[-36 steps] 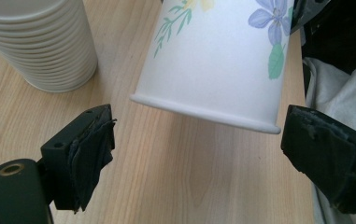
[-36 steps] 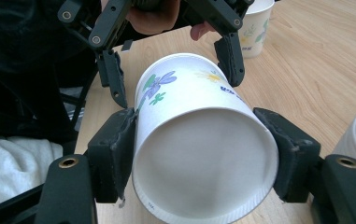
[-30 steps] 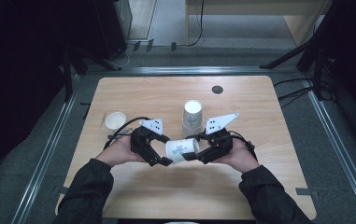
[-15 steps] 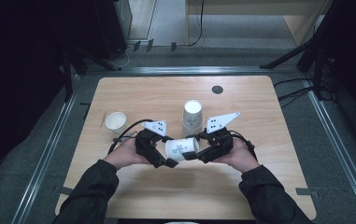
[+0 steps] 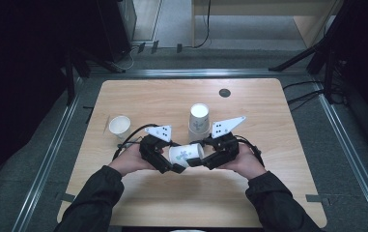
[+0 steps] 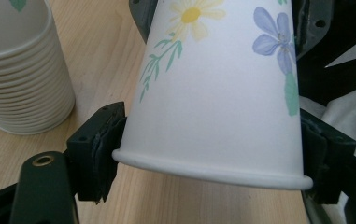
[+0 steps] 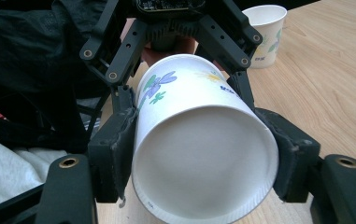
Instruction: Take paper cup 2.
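Near edge: both forearms in dark sleeves come in over the bench (image 5: 138, 101), hands close together around mid-bench.

Left hand-held gripper (image 5: 172, 166): jaws have just been closing. They now sit against both sides of a flowered paper cup (image 5: 185, 155) near its rolled rim; the left gripper view has the pads pressed on the cup wall, left and right. Grip is on.

Right hand-held gripper (image 5: 197, 160): jaws partly closed, clamped on the same cup at the other end. The right gripper view looks straight at the cup's flat bottom (image 7: 203, 161), with a pad (image 7: 119, 149) tight on either side of the base.

The cup lies on its side between the two grippers, rim toward the left one, base toward the right one. It is held off the bench, a little nearer than centre and just near of the cup stack. Print is a yellow daisy and blue flowers with green leaves.

Just beyond the grippers: a stack of nested paper cups (image 5: 199, 122) stands upside down on the bench, right by the right gripper's grey plate (image 5: 226, 126).

Left of that, apart from the hands: a single paper cup (image 5: 119, 127) stands upright, mouth up.

Far side: a small dark round disc (image 5: 224, 92) in the bench top, right of centre.
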